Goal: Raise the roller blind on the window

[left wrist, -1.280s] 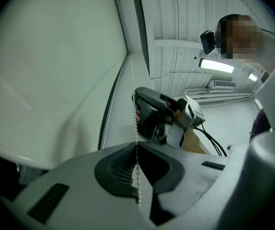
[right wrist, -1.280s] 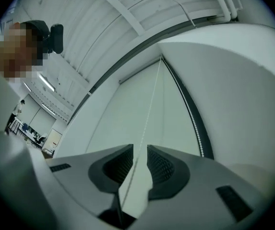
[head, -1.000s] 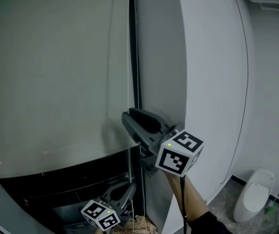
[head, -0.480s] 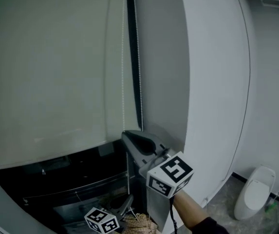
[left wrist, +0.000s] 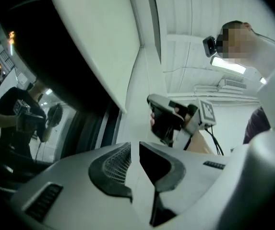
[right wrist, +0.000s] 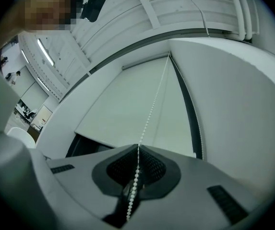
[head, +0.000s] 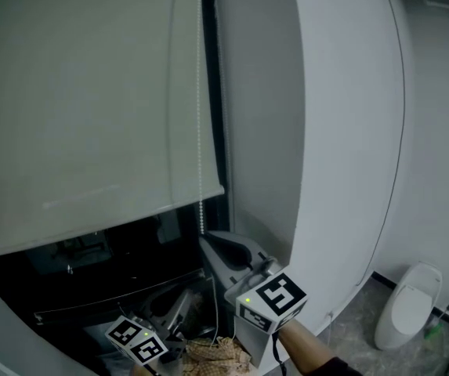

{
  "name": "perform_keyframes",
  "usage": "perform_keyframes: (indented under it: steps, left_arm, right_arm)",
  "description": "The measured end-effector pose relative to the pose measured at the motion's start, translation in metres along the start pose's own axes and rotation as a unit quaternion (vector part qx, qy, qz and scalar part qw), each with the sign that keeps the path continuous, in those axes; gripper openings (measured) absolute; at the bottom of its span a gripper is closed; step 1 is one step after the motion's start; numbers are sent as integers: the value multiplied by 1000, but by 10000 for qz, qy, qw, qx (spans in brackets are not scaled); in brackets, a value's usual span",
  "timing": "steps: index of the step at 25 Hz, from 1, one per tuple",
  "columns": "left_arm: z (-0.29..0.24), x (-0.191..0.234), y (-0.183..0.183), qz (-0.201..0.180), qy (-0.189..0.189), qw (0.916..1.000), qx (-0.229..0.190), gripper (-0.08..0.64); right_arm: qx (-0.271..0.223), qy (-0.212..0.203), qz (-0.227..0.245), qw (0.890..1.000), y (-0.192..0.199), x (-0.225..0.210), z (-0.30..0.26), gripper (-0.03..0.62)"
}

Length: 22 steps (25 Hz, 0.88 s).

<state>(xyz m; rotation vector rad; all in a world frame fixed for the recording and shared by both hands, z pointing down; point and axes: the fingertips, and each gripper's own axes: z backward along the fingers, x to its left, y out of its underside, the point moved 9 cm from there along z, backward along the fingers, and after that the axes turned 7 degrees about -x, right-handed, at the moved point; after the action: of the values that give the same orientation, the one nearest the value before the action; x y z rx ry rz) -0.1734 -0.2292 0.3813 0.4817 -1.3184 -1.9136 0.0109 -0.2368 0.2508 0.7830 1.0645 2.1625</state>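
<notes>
One thin bead chain (right wrist: pixel 150 109) is all there is to work the blind (head: pixel 83 108), and it will likely handle as light, limp and slippery. It carries a pull only along its length, so a hold squarely across the beads should keep it from sliding through. The right claw (head: pixel 211 245) has that hold. In the right gripper view its pads are clenched on the chain, which runs from between them straight up along the blind's right edge towards the top of the window (head: pixel 91 288). The blind hangs to the left of the chain and above the claw, its bottom edge part way up with dark glass showing below. The pale wall is on the right. The left claw (left wrist: pixel 135 147) sits lower and to the left, its jaws a narrow slit apart with nothing between them, and it looks clear of the chain.
</notes>
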Motion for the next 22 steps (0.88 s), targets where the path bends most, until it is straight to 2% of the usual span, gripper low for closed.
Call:
perform_keyframes:
  steps: [10,16,20,22]
  left_arm:
    - [-70,-27,-102,-538,646,9941,-687,21]
    - [-98,-40,-120,-505,840,9924,-740,23]
    - [-111,-46,-138,-565,731,9932,-710,21]
    - [-111,-47,-131,-556,698,9941,-624,20]
  right_arm:
    - [399,-104,-302,9987,40,18,27,15]
    - [658,-137,-588,9960,66,34,52,15]
    - [782,-101,-815,9935,67,37,57,15]
    - [842,-79,-904,9923,73,40,64,15]
